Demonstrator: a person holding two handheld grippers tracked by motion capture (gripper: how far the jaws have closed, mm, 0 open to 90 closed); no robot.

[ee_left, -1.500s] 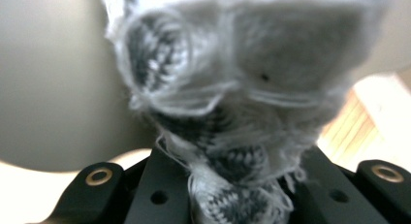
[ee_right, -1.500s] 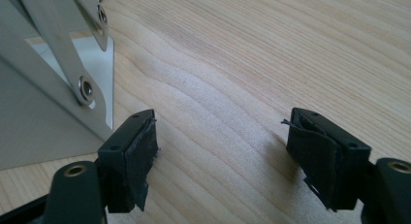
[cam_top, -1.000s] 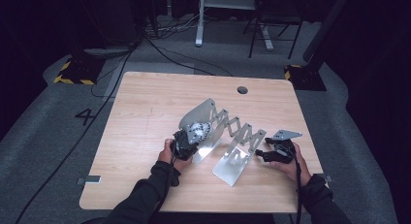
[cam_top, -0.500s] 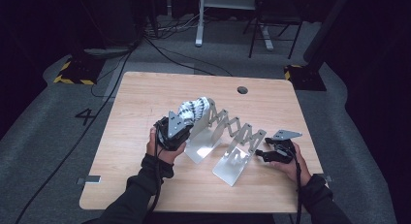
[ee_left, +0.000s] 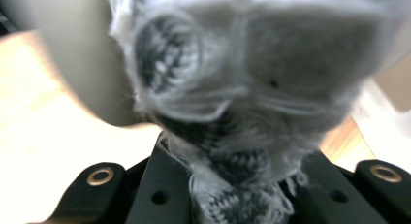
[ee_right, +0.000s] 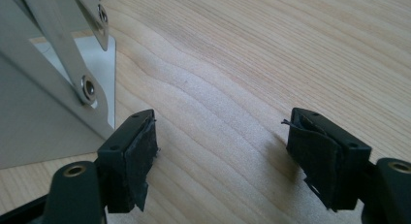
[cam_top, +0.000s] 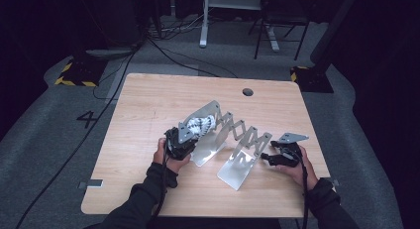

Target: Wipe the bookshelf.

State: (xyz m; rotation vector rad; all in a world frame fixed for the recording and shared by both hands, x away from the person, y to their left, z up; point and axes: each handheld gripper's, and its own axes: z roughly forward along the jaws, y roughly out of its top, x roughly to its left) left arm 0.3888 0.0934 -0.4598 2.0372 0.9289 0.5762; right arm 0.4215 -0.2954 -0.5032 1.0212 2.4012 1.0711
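Note:
A grey-and-white knitted cloth hangs bunched in my left gripper, whose jaws are shut on it. In the left gripper view the cloth bulges close over the black jaws of that gripper. It is held against the left end plate of a metal scissor rack that stands extended on the wooden table. My right gripper rests on the table by the rack's right end plate, jaws open. In the right gripper view nothing lies between the jaws of that gripper, and the rack plate stands just left of them.
The table has a round cable hole near its far edge. Bare wood stretches ahead of the right gripper. Cables and a desk frame are on the floor beyond the table.
The left gripper lifted the knitted cloth up and to the left, then brought it back right and slightly lower beside the rack's left plate. The right gripper has stayed put.

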